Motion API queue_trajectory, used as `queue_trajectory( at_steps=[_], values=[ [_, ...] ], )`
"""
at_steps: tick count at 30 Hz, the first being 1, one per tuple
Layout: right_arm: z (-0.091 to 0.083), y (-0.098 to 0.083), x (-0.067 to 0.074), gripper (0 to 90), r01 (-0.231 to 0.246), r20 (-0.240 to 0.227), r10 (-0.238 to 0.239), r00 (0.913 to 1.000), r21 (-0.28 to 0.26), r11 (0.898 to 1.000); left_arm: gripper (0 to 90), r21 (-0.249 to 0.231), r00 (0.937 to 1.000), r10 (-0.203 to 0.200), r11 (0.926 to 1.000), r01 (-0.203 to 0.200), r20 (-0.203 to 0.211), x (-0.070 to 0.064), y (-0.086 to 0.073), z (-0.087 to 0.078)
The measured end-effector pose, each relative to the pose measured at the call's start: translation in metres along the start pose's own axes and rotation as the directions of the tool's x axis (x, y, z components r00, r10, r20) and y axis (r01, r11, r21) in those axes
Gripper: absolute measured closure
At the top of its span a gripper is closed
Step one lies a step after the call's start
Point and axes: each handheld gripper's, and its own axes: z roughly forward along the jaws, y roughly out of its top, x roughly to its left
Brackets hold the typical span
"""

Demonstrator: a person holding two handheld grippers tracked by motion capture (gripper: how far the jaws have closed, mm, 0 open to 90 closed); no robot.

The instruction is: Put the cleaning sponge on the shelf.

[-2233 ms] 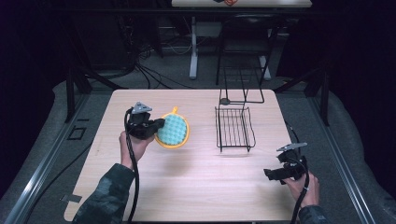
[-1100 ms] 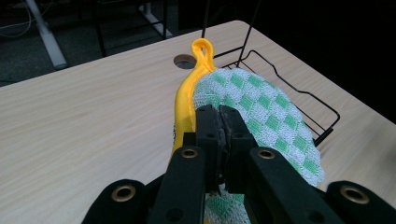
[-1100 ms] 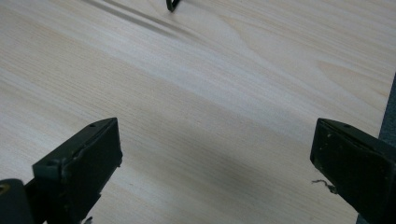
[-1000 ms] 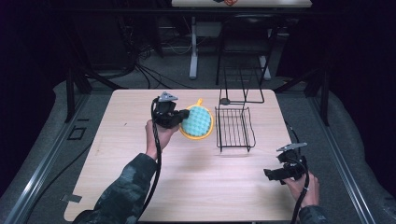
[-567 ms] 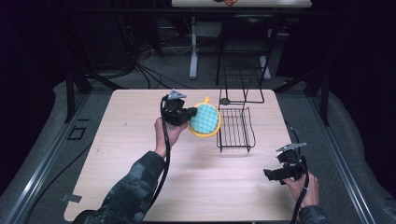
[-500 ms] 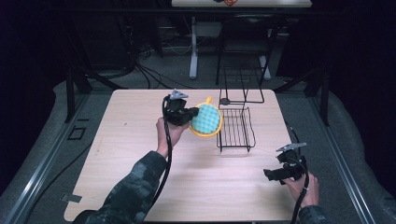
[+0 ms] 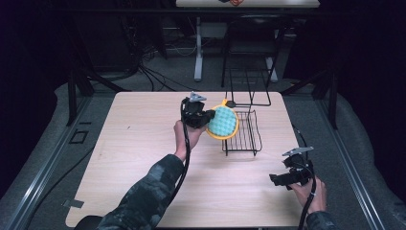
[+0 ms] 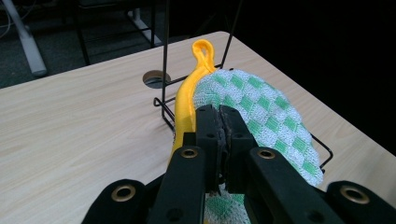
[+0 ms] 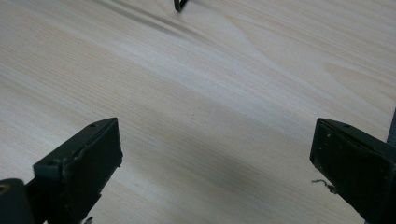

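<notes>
From the high view, the left gripper (image 7: 207, 119) is carrying the pot holder (image 7: 224, 121) at the near-left edge of the wire rack (image 7: 243, 139), while the right gripper (image 7: 280, 179) is resting low over the table (image 7: 143, 143). In the left gripper view, the jaws are pinching tight on the checked cloth (image 8: 261, 109) beside its yellow rim: soft, light, floppy, so an edge grip is looking best. In the right gripper view, the jaws are gaping wide, holding nothing.
</notes>
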Motion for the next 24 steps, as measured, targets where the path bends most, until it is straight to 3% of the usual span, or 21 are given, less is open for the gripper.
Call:
queue_trajectory(
  at_steps=[11,24],
  values=[
    [0.0,0.0,0.001,1.7,0.004,-0.002,-0.004,1.0,-0.001,1.0,87.5,0.002,0.9987,-0.051,0.9987,0.051,0.002,-0.008,-0.01,0.025],
    [0.0,0.0,0.002,1.8,0.0,-0.013,0.0,0.9999,-0.002,1.0,87.4,-0.011,0.9976,-0.068,0.9976,0.068,-0.008,-0.015,-0.013,0.044]
  ],
)
